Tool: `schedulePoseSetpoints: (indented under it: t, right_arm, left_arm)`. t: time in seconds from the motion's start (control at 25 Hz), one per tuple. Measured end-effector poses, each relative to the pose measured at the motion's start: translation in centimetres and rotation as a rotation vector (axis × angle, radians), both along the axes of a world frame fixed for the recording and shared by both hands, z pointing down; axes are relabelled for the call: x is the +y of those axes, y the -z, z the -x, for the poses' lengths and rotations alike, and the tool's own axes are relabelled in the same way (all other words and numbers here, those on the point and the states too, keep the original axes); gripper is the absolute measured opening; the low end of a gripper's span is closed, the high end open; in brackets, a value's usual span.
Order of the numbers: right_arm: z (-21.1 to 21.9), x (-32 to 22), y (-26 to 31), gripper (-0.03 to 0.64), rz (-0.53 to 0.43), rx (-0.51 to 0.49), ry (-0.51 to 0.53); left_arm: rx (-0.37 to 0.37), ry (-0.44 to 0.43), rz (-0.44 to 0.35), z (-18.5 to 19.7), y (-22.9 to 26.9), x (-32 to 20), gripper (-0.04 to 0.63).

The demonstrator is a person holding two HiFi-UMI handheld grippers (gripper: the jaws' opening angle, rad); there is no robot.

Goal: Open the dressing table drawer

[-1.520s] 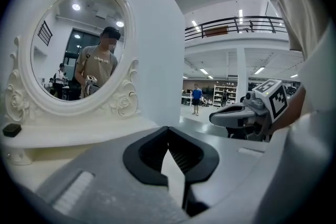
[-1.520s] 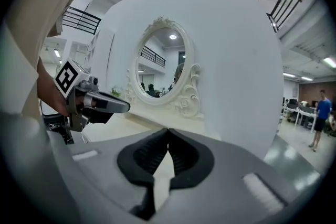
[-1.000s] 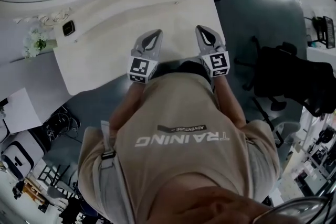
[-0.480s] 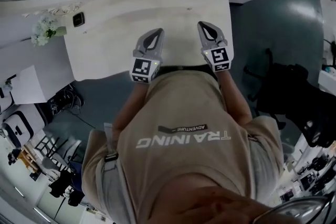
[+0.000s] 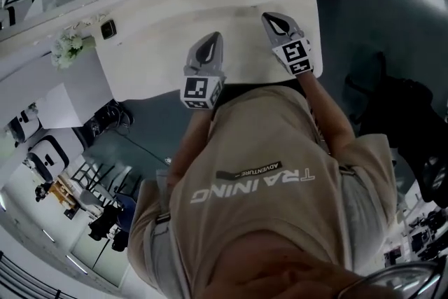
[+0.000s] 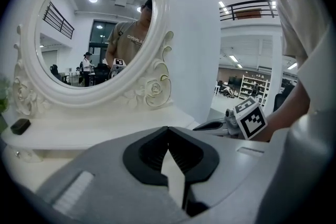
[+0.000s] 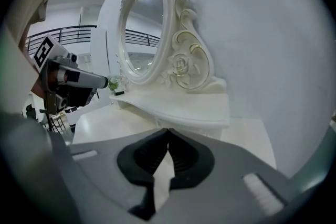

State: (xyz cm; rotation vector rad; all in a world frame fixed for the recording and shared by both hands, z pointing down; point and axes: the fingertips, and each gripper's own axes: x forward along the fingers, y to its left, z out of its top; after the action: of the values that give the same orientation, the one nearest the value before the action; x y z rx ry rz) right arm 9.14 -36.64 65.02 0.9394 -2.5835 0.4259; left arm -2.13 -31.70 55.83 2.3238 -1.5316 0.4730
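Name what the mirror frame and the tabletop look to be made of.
Mirror frame: white-painted carved wood or moulded resin, I cannot tell which. The finish is semi-gloss, and the raised roses and scrolls carry thin gilt edging.
Tabletop: probably painted or laminated board in cream-white. It has a smooth satin sheen with no grain visible.

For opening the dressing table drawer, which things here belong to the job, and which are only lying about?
For the job: dressing table, left gripper, right gripper.
Only lying about: oval mirror, flowers, small black object.
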Motion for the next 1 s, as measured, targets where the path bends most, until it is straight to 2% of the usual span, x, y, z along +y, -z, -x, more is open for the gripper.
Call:
schedulePoseSetpoints:
  t: [0.08,0.12,0.16,0.48,0.72,0.88,1.0]
  right_arm:
    - [0.4,-0.3,-1.0,0.005,0.030,0.001,-0.017]
    - [0.5,-0.4,-1.5,0.029,0.047,0.002,-0.032]
    - [0.6,-0.6,-1.9,0.082,0.066,0.002,-0.050]
    - [2.6,-1.8,-3.5,0.124,0.128,0.011,-0.181]
    - [3.7,-2.6,-4.6,0.130,0.191,0.021,-0.293]
    - [4.2,-3.6,-5.1,0.130,0.186,0.021,-0.357]
    - [3.7,-3.5,-5.3,0.106,0.181,0.033,-0.413]
  left_arm:
    - [-0.003,0.001,0.014,0.3,-0.5,0.2,0.006]
    - [-0.002,0.001,0.021,0.5,-0.7,0.4,0.006]
    - [0.001,0.000,0.028,0.6,-0.9,0.5,0.006]
    - [0.033,-0.048,0.027,2.2,-1.0,0.7,0.006]
    - [0.050,-0.059,0.049,5.8,-2.8,0.9,0.006]
    - [0.067,-0.059,0.058,7.7,-3.7,0.6,0.006]
    - [0.062,-0.052,0.057,9.2,-4.1,1.0,0.006]
